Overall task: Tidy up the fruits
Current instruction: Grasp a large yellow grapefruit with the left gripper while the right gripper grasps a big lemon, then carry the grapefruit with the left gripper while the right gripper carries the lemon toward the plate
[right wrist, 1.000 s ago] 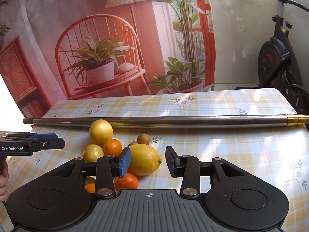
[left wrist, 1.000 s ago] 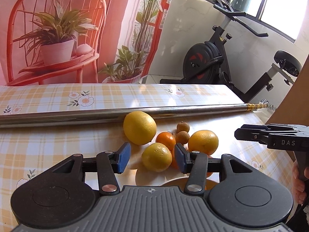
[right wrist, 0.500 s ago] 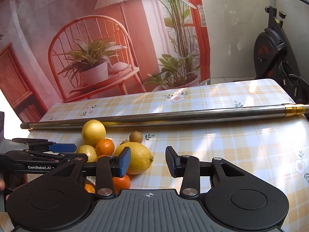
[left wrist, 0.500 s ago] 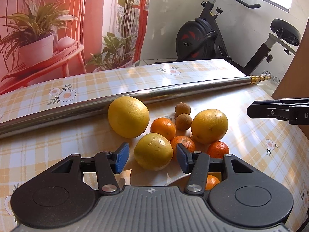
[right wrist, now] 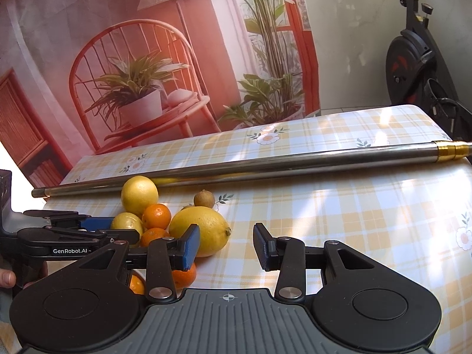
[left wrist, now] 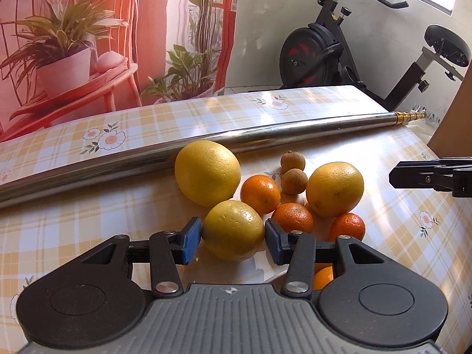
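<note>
Left wrist view is showing my left gripper (left wrist: 233,239) closing its fingers around the yellow lemon (left wrist: 233,230), lying on the worktop (left wrist: 73,206) nearer to me than the steel pole (left wrist: 118,159). My right gripper (right wrist: 226,243) is waiting narrow, holding nothing. Next, I judge, comes a firm squeeze, then lifting.

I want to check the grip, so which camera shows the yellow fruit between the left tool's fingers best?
The left wrist view: the yellow fruit sits whole and close between the closing left tool. The right wrist view shows it small, partly hidden behind that tool.
</note>
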Demonstrator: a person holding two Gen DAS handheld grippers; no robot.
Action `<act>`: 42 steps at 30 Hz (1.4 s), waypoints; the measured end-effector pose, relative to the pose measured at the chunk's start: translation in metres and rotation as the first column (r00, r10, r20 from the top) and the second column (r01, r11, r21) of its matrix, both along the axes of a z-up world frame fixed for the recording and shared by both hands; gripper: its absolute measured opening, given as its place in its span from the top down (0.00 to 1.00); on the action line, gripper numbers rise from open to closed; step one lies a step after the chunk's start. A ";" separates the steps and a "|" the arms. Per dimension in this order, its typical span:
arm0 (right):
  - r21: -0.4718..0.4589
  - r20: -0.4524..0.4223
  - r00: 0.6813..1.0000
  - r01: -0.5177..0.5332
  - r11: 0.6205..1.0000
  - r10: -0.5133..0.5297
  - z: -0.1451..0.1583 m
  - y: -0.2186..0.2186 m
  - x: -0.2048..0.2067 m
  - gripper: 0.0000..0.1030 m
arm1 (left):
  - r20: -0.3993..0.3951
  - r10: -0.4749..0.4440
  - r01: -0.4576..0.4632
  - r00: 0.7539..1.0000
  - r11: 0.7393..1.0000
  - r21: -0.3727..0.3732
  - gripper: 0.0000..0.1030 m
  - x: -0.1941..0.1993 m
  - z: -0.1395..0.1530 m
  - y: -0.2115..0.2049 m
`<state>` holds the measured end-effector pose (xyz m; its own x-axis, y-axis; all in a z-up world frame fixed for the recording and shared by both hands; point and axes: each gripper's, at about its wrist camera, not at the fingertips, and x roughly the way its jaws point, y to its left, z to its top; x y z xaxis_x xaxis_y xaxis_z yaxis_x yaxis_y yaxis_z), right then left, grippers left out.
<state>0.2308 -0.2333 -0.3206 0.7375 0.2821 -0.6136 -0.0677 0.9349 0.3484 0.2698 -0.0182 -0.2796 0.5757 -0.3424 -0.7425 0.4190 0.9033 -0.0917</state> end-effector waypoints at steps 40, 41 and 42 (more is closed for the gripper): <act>0.036 -0.114 0.992 -0.051 0.998 0.055 -0.029 0.039 0.056 0.41 | 0.111 0.139 -0.131 0.984 0.988 -0.076 0.52 -0.046 0.041 0.035; 0.035 -0.112 0.992 -0.051 0.998 0.055 -0.029 0.039 0.056 0.41 | 0.110 0.139 -0.131 0.984 0.988 -0.076 0.52 -0.046 0.040 0.035; 0.035 -0.109 0.992 -0.051 0.998 0.055 -0.030 0.039 0.055 0.41 | 0.108 0.140 -0.132 0.984 0.988 -0.076 0.52 -0.046 0.040 0.035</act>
